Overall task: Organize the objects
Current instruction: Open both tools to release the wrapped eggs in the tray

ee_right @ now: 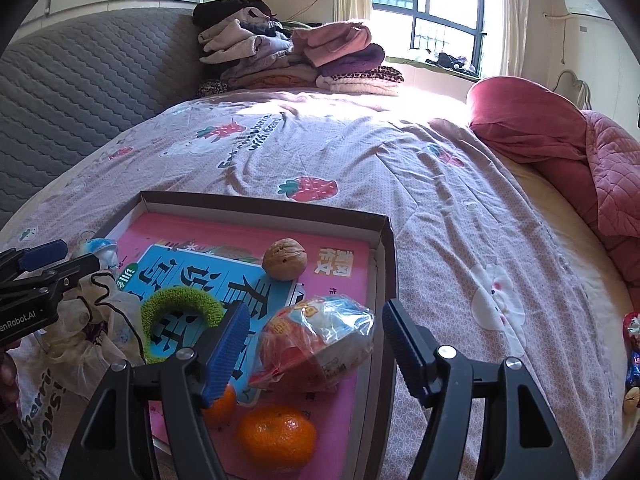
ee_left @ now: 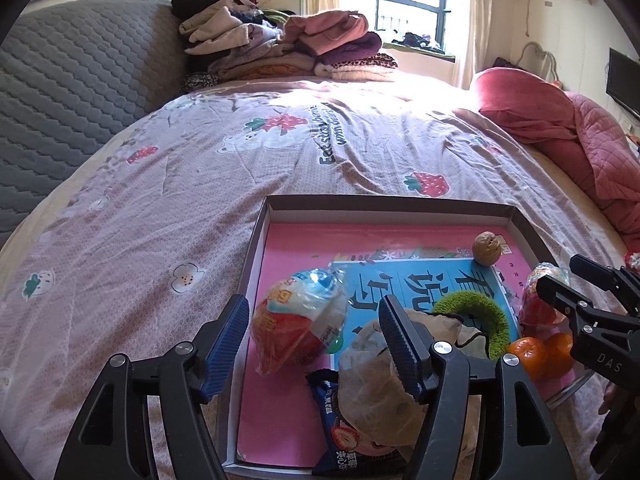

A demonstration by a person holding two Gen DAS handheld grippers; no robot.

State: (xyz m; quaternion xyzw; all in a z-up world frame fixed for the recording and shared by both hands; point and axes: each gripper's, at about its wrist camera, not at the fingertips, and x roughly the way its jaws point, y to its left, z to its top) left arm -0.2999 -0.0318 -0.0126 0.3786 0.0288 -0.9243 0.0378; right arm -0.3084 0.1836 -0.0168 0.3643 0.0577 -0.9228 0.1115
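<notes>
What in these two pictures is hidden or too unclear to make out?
- Left wrist view: the blue snack packet lies partly under the crumpled drawstring bag and is cut by the bottom edge.
- Right wrist view: a second orange sits mostly behind the right gripper finger.
- Right wrist view: wrapped items at the right edge are cut off and too small to name.
</notes>
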